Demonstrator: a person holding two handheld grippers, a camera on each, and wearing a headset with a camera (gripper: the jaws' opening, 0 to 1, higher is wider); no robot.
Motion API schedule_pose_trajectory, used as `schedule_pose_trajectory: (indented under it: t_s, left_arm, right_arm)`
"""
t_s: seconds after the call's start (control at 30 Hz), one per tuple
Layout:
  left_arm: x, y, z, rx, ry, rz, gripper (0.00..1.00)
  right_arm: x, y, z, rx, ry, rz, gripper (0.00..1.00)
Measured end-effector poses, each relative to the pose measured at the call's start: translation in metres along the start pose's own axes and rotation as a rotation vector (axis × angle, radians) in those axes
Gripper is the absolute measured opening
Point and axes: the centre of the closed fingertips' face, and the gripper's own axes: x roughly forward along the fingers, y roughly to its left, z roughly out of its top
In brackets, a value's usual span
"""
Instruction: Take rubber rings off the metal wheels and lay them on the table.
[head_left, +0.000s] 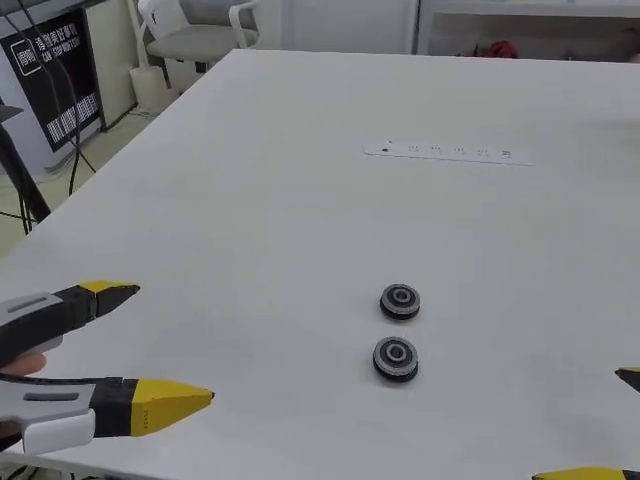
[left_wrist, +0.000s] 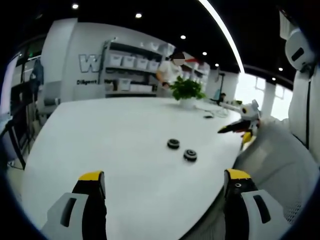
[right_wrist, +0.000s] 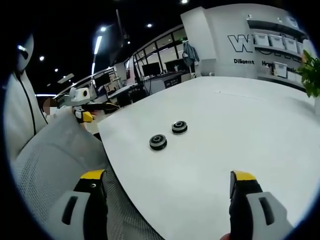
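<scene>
The white table (head_left: 300, 200) lies wide and bare around the work. Its near edge runs just below both grippers, and its left edge slants away toward a chair (head_left: 195, 35). A flat power strip (head_left: 447, 152) lies well beyond the middle. Two metal wheels sit flat near the front edge, one just behind the other (close, but apart): the nearer wheel (head_left: 396, 359) and the farther wheel (head_left: 400, 302), each with its dark rubber ring on. The left gripper (head_left: 172, 344) hovers at the front left with its jaws spread wide, well apart from the wheels off to its right. The right gripper (right_wrist: 168, 175) also has its jaws wide apart and holds nothing. In its own view the wheels lie ahead, well beyond the tips.
</scene>
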Motion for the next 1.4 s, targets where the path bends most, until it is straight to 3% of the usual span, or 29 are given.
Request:
schedule_pose_trajectory:
  t_s: [0.33, 0.53, 0.97, 1.23, 1.4]
  left_arm:
    - [0.0, -0.003, 0.007, 0.006, -0.007, -0.002, 1.0]
    - [-0.001, -0.006, 0.018, 0.019, -0.017, -0.012, 1.0]
    - [0.004, -0.019, 0.051, 0.107, -0.022, -0.062, 1.0]
    - [0.013, -0.033, 0.074, 0.18, -0.017, -0.122, 1.0]
    - [0.019, -0.036, 0.082, 0.212, -0.013, -0.157, 1.0]
  right_arm:
    - [0.002, -0.004, 0.008, -0.008, -0.008, 0.003, 0.99]
    - [0.003, -0.005, 0.013, -0.018, -0.013, 0.01, 0.98]
    - [0.006, -0.009, 0.03, -0.043, -0.045, 0.023, 0.95]
    - [0.012, -0.01, 0.041, -0.07, -0.053, 0.043, 0.93]
    - [0.014, -0.011, 0.045, -0.083, -0.057, 0.055, 0.91]
